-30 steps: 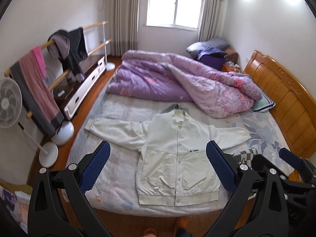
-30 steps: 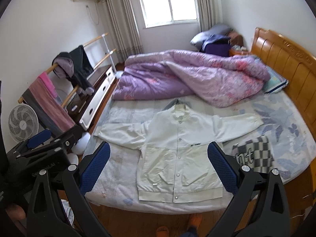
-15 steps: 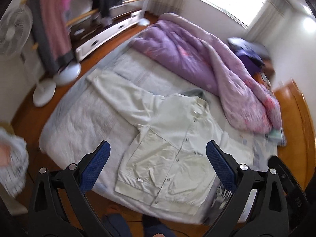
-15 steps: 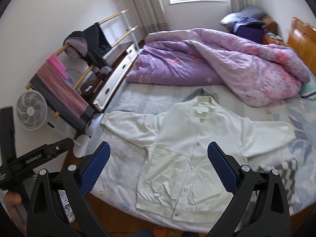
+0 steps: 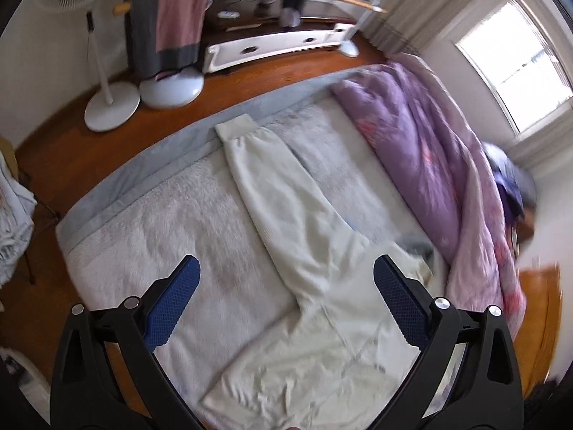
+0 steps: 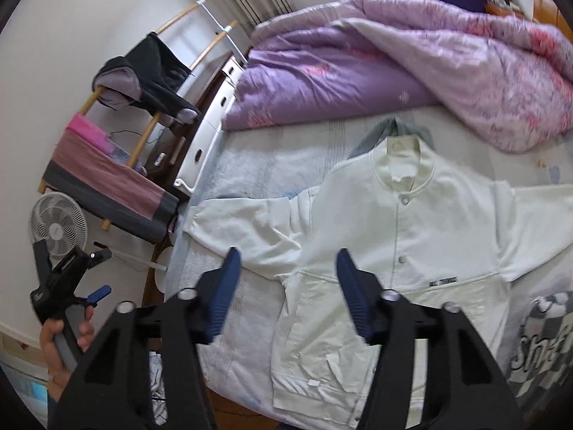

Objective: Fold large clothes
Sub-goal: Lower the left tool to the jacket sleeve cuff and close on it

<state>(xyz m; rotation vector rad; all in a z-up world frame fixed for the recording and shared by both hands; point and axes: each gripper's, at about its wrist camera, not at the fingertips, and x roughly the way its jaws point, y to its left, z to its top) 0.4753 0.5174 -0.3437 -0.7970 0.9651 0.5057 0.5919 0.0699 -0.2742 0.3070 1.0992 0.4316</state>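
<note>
A white snap-front jacket [image 6: 412,233] lies flat on the bed, front up, with both sleeves spread out. In the left wrist view its left sleeve [image 5: 286,208] runs from the cuff [image 5: 236,125] at the bed's edge down to the body. My left gripper [image 5: 285,268] hangs open above that sleeve near the armpit, with nothing between its pads. My right gripper [image 6: 288,256] hovers over the same armpit area. Its jaws are closing and nothing is between them. A hand [image 6: 61,351] holds the left gripper [image 6: 100,274] at the far left.
A bunched purple duvet [image 6: 376,57] fills the far half of the bed. A checkered garment [image 6: 544,329] lies at the jacket's right. Beside the bed stand a fan [image 6: 59,225], a clothes rack [image 6: 118,165] with hanging clothes and a white low cabinet [image 5: 279,44]. The floor is wood [image 5: 71,150].
Both grippers have come down closer to the bed. The left one has rolled and swung over the jacket's left sleeve. The right gripper's jaws have narrowed from wide open.
</note>
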